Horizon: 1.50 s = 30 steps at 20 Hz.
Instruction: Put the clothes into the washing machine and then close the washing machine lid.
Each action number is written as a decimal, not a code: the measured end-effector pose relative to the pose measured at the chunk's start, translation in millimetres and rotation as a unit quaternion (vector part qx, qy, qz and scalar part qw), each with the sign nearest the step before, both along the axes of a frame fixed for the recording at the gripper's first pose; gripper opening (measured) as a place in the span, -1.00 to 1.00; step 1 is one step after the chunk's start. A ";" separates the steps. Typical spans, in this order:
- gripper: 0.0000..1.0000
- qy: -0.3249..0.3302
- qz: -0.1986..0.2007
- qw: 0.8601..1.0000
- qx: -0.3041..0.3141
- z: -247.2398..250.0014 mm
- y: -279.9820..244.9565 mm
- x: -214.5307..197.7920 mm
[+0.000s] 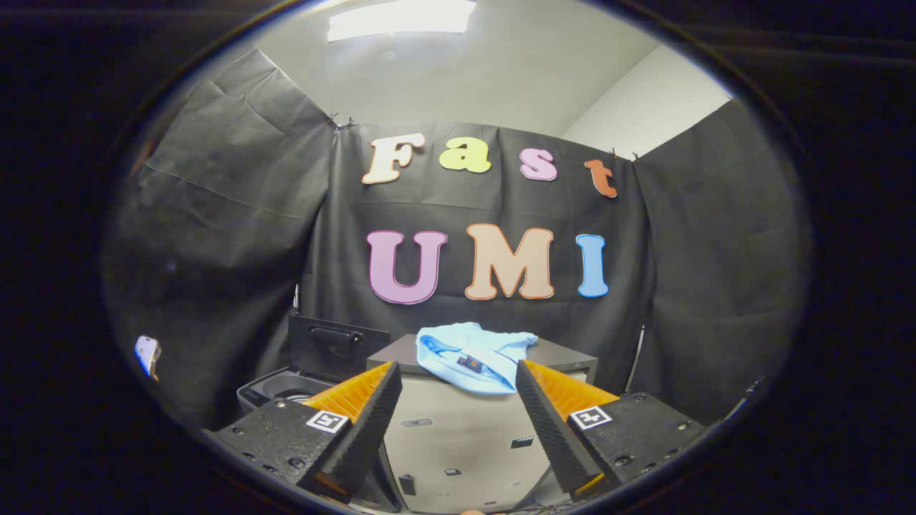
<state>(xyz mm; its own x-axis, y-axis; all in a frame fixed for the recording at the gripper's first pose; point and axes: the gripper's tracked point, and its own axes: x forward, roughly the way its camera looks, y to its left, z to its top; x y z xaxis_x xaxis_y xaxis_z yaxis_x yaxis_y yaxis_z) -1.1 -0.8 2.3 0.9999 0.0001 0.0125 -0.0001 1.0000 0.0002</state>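
Opening step, nothing grasped yet — the hand-held gripper [458, 400] is hanging spread and empty, near side of the light blue garment [472, 356] draped over the cabinet [465, 436], washing machine [286, 390] standing lid-up at left — next move likely calling for an advance onto the cloth.

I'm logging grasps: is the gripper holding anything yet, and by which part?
Nothing. The gripper is open, and the shirt lies beyond its fingers on the cabinet.
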 end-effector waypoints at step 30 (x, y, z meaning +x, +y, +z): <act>0.94 0.043 0.030 0.998 -0.023 29.7 -6.9 125.1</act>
<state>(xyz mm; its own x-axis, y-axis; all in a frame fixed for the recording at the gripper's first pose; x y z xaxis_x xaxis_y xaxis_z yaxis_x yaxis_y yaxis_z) 124.0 -7.7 32.1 0.9955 0.0584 -0.0747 -0.0617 0.9972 -0.0424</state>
